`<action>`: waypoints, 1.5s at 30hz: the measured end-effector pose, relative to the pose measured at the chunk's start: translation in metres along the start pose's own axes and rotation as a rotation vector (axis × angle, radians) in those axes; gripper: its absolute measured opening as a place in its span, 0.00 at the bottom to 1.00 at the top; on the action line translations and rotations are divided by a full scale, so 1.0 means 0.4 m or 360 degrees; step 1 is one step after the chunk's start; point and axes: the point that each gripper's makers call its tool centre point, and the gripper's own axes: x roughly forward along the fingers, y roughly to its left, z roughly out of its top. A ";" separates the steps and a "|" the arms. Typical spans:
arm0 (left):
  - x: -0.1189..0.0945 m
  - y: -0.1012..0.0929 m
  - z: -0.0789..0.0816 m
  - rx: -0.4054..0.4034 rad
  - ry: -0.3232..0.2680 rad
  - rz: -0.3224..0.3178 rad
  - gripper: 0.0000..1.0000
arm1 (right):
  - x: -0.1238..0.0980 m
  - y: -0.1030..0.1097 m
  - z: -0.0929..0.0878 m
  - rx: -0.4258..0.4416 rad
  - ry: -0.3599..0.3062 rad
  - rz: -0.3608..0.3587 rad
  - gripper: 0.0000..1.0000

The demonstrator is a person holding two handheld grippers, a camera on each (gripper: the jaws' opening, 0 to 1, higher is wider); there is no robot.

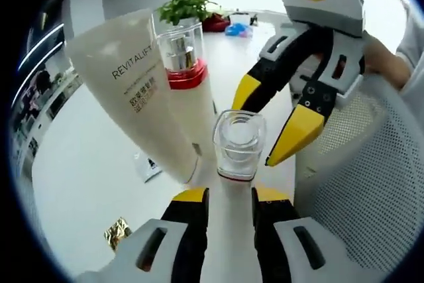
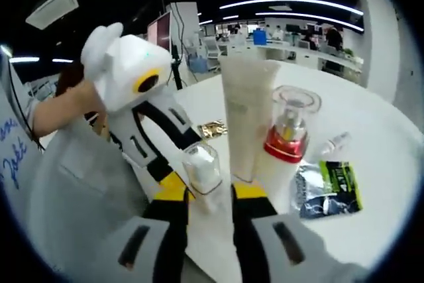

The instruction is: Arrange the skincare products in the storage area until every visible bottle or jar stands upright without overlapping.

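The small clear-capped bottle sits right at the centre of the left gripper view, cap toward the lens, its white body running down between the yellow-tipped jaws of the left gripper, which press in on it from both sides, a narrow, firm hold. Just above and to the right, the right gripper comes in with its jaws spread wide, one yellow tip on either side of that clear cap, not touching it. Beside the bottle, to the left, the pump bottle with its red collar stands on the white table, and the big cream tube marked REVITALIFT leans against it. A gold sachet lies on the table further off.

In the right gripper view, the same small bottle shows between the spread jaws of the right gripper. The tube and pump bottle stand just behind, and a green-and-silver sachet lies flat to the right. A person's hand grips the left gripper.
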 end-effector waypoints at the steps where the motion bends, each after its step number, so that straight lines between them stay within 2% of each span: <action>1: -0.001 0.001 0.000 -0.0004 0.0002 0.0003 0.21 | 0.002 -0.001 -0.004 0.0001 0.0017 0.0007 0.25; 8: -0.004 -0.010 -0.006 -0.0030 0.0034 -0.0017 0.18 | 0.018 -0.005 -0.018 -0.0024 0.0097 0.0031 0.22; 11: -0.003 -0.012 -0.011 -0.0030 0.0056 -0.0015 0.13 | 0.023 -0.003 -0.027 -0.0029 0.0133 0.0053 0.22; 21: 0.006 -0.018 0.003 -0.0176 0.0030 -0.0069 0.12 | 0.031 -0.006 -0.036 -0.0042 0.0202 0.0087 0.19; 33: 0.028 -0.008 -0.007 -0.0193 0.0087 -0.0039 0.10 | 0.037 -0.025 -0.042 -0.0013 0.0212 0.0071 0.16; 45: 0.051 -0.005 0.006 -0.0168 0.0103 -0.0026 0.09 | 0.038 -0.038 -0.066 -0.0023 0.0263 0.0029 0.15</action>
